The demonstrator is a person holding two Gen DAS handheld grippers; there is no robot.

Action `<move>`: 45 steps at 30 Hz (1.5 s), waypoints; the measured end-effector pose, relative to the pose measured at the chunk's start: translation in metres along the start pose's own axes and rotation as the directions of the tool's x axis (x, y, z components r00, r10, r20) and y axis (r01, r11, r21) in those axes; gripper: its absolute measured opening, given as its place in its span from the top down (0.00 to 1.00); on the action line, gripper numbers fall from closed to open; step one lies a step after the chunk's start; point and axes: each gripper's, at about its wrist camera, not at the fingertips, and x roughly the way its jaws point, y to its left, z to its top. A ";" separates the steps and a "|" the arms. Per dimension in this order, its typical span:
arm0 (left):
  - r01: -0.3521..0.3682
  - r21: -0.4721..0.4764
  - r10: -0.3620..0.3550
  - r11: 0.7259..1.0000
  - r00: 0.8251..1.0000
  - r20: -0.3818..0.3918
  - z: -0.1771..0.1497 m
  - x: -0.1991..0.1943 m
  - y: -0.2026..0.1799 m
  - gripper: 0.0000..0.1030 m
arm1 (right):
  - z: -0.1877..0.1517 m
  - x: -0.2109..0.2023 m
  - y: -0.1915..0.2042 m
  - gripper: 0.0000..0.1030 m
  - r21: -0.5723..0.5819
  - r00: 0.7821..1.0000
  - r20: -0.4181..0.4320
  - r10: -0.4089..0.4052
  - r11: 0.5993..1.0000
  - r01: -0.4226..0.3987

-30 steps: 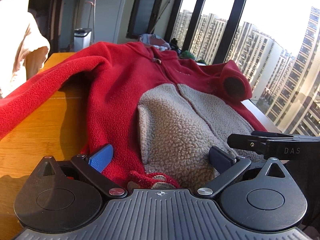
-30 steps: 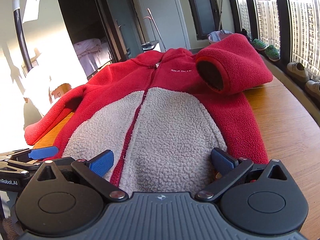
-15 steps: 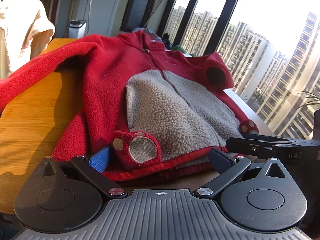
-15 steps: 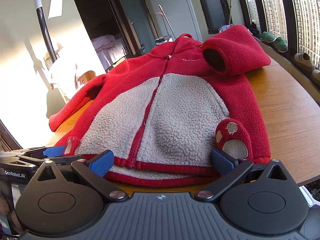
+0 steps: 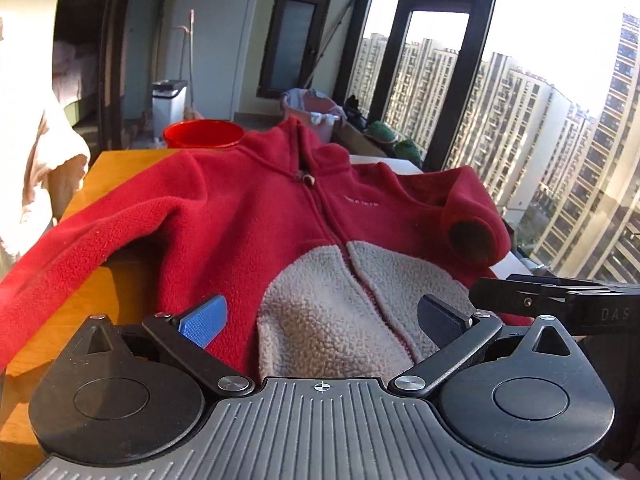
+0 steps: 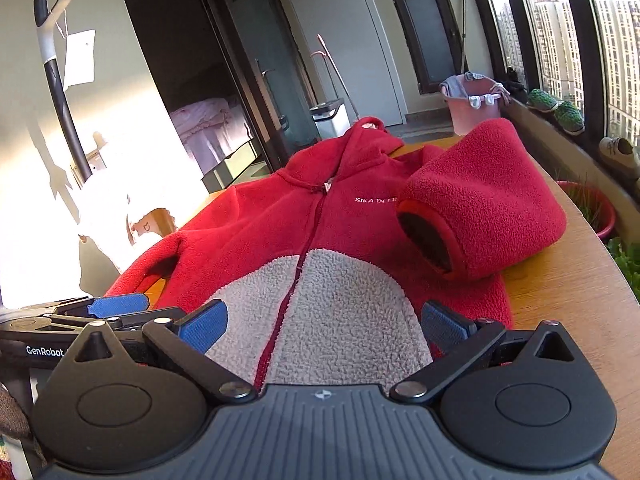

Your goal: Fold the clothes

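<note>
Left wrist view: nearest, the left hand-held gripper (image 5: 320,320) has its blue-padded fingers spread wide over the grey fleece belly of a red hooded jacket (image 5: 256,216). The right hand-held gripper (image 6: 322,326) is likewise spread apart over the hem. The jacket lies face up, zipped, on the wooden worktop (image 6: 568,280), one sleeve (image 6: 480,200) folded inward. Beyond stands a pink laundry basket (image 6: 474,106).

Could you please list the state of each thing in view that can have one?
Red fleece jacket: zipped, front up, flat on the wooden table.
Sleeve: folded in onto the chest.
Other sleeve: stretched outward.
Left gripper: open.
Right gripper: open.
</note>
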 end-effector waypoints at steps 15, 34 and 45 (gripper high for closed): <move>0.038 -0.027 -0.037 0.999 0.999 0.026 -0.055 -0.021 0.009 0.00 | -0.043 0.006 0.008 0.00 -0.169 0.992 -0.094 -0.087 0.983 0.070; 0.096 -0.062 -0.088 0.993 0.989 0.122 -0.073 -0.035 0.017 0.00 | -0.013 0.004 0.015 0.53 -0.507 0.875 0.175 -0.451 0.721 0.472; 0.114 -0.069 -0.103 0.991 0.984 0.146 -0.077 -0.038 0.018 0.00 | 0.122 -0.044 0.012 0.93 -0.246 0.864 0.319 -0.390 0.846 0.473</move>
